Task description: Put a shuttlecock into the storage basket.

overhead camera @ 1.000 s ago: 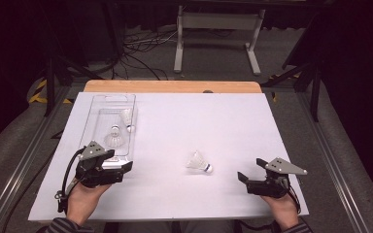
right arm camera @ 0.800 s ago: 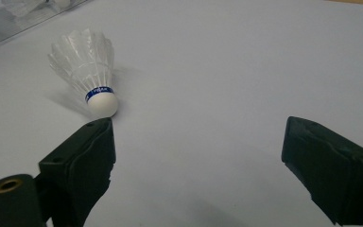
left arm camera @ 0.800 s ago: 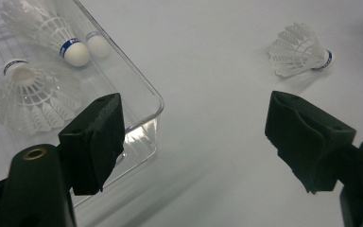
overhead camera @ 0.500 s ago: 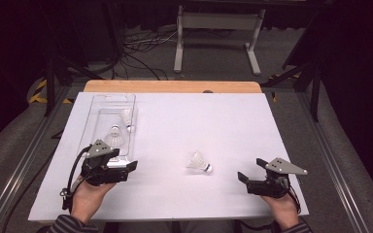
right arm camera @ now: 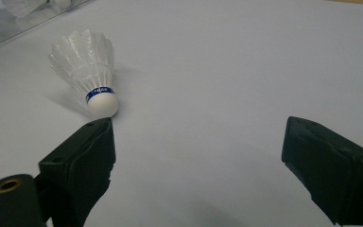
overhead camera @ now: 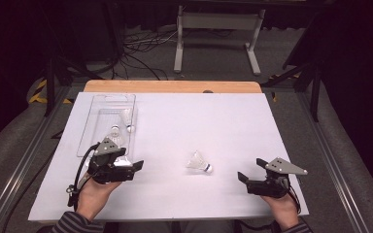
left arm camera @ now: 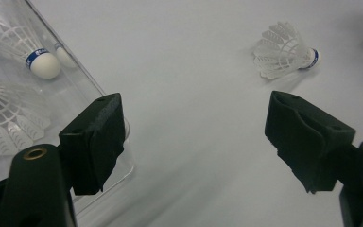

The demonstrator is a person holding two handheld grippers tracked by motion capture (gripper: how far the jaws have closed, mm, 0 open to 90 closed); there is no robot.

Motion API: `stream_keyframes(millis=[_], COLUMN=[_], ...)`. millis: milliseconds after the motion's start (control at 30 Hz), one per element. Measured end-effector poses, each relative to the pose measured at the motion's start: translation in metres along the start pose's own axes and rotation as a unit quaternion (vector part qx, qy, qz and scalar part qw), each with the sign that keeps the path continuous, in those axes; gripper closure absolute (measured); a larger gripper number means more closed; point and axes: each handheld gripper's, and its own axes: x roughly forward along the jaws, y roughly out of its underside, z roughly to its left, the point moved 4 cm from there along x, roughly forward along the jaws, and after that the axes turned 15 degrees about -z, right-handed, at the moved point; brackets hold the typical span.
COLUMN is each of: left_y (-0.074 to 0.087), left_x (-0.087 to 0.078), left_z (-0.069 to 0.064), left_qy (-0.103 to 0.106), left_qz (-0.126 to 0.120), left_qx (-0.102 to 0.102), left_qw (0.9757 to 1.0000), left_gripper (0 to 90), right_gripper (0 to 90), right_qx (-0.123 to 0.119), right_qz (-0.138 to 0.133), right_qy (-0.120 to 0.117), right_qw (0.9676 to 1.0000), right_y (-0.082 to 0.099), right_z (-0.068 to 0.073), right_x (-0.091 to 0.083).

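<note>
A white shuttlecock [overhead camera: 198, 162] with a blue band lies on its side on the white table, between the two grippers; it also appears as the shuttlecock [left arm camera: 286, 50] and the shuttlecock [right arm camera: 86, 71] in the gripper views. My left gripper [overhead camera: 135, 167] is open, low over the table, just past the near corner of a clear plastic tray [overhead camera: 108, 124]. Two shuttlecocks [left arm camera: 23, 52] lie in that tray. My right gripper [overhead camera: 243, 178] is open near the table's front right, its jaws pointing left toward the loose shuttlecock, with nothing between them.
The white sheet [overhead camera: 223, 126] covers most of the table; a wooden edge [overhead camera: 175, 86] runs along the far side. Beyond it stand a metal frame [overhead camera: 216, 29] and cables on the floor. Metal rails flank both sides.
My left gripper has slid a little to the right, away from the tray's near end and toward the loose shuttlecock. The right gripper and shuttlecock have not moved.
</note>
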Motion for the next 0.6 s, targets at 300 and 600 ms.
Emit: stream_keyframes(millis=[300,600], left_y=[-0.001,-0.002], left_x=[0.005,0.011], left_z=[-0.003,-0.006], left_qy=[0.003,0.011], left_qz=[0.010,0.020], left_qx=[0.005,0.006], left_qw=[0.9999,0.9997], left_gripper=[22.7,22.8], right_gripper=[11.0,11.0], right_qx=[0.000,-0.001], right_qz=[0.000,0.000], right_qy=[-0.001,-0.001], right_qw=[1.0000,1.0000], right_y=[0.000,0.000], right_z=[0.000,0.000], right_x=[0.000,0.000])
